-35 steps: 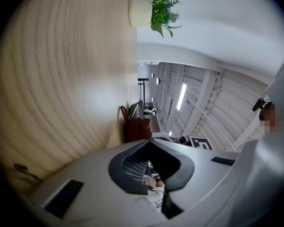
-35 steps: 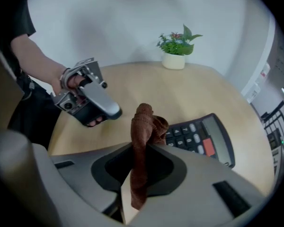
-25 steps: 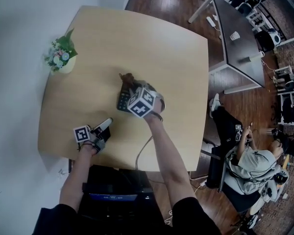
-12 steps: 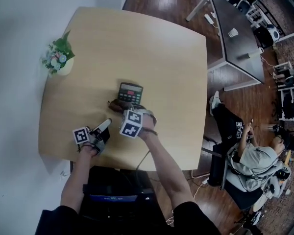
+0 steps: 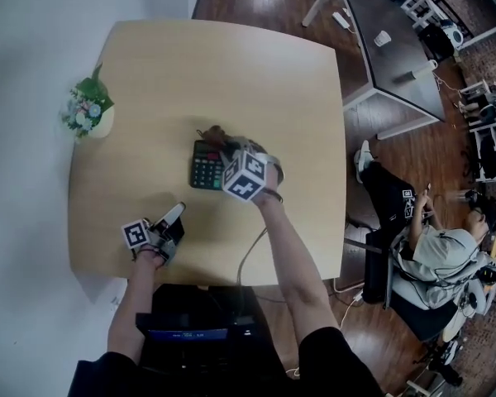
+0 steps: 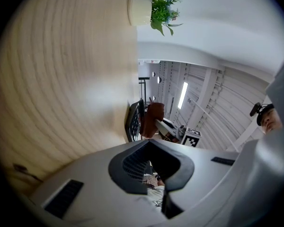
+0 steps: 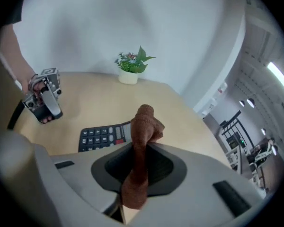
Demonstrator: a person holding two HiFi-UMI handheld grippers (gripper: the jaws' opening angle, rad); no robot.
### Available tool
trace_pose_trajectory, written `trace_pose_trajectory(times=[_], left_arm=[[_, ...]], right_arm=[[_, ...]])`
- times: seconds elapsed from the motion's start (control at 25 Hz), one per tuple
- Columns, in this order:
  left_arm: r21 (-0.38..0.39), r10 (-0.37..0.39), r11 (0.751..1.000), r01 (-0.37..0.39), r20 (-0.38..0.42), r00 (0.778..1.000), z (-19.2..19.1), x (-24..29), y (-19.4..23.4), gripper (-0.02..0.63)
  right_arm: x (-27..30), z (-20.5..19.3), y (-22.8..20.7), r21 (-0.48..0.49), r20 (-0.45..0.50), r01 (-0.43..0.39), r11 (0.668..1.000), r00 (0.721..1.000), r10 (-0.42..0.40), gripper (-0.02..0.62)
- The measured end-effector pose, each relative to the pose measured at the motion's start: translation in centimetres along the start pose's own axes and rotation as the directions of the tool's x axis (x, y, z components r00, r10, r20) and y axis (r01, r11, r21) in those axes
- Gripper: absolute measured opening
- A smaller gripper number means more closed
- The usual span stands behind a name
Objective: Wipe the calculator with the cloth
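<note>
1. I judge the wiping stroke to be in hand. My right gripper (image 7: 141, 171) leans down over the black desk calculator (image 5: 205, 165), which lies flat near the middle of the light wooden desk (image 5: 273, 89).
2. My right fingers (image 7: 199, 190) are clamped on the brown knitted cloth (image 7: 143, 126). The strip runs up between them, and its bunched free end pokes out past their tips, over the calculator's display end.
3. I cannot tell whether the cloth actually presses on the calculator at this instant or hangs just above it.
4. The next move, as I see it, calls for lowering the bunched end onto the calculator and drawing it along the keys and display. The pressure should be light and even, with my grip firm enough that the cloth does not slip out.
5. Nothing pins the calculator, so a hard drag could push it across the desk.
6. My left gripper (image 5: 176, 213) lies level by the desk's near edge, well apart from the calculator. Its fingers (image 6: 85, 188) are pressed together with nothing between them.
</note>
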State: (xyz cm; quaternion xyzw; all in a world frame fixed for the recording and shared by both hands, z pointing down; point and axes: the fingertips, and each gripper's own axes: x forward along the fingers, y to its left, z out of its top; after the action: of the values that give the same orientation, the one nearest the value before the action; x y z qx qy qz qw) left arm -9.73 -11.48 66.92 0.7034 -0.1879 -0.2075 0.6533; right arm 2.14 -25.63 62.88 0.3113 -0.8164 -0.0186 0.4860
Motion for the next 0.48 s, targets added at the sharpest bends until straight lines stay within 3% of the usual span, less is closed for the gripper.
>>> trace_pose_trajectory(times=[0.2, 0.48], left_arm=[[0.003, 0.009, 1.0, -0.009, -0.005, 1.0, -0.2, -0.1, 0.2, -0.006], [-0.005, 0.021, 1.0, -0.021, -0.018, 1.0, -0.2, -0.1, 0.3, -0.006]], right_arm=[[3.1, -1.4, 3.7, -0.165, -0.096, -0.117, 0.979, 0.99, 0.102, 0.069], [0.9, -2.6, 11.4, -0.217, -0.107, -0.26, 0.941, 0.964, 0.242, 0.067]])
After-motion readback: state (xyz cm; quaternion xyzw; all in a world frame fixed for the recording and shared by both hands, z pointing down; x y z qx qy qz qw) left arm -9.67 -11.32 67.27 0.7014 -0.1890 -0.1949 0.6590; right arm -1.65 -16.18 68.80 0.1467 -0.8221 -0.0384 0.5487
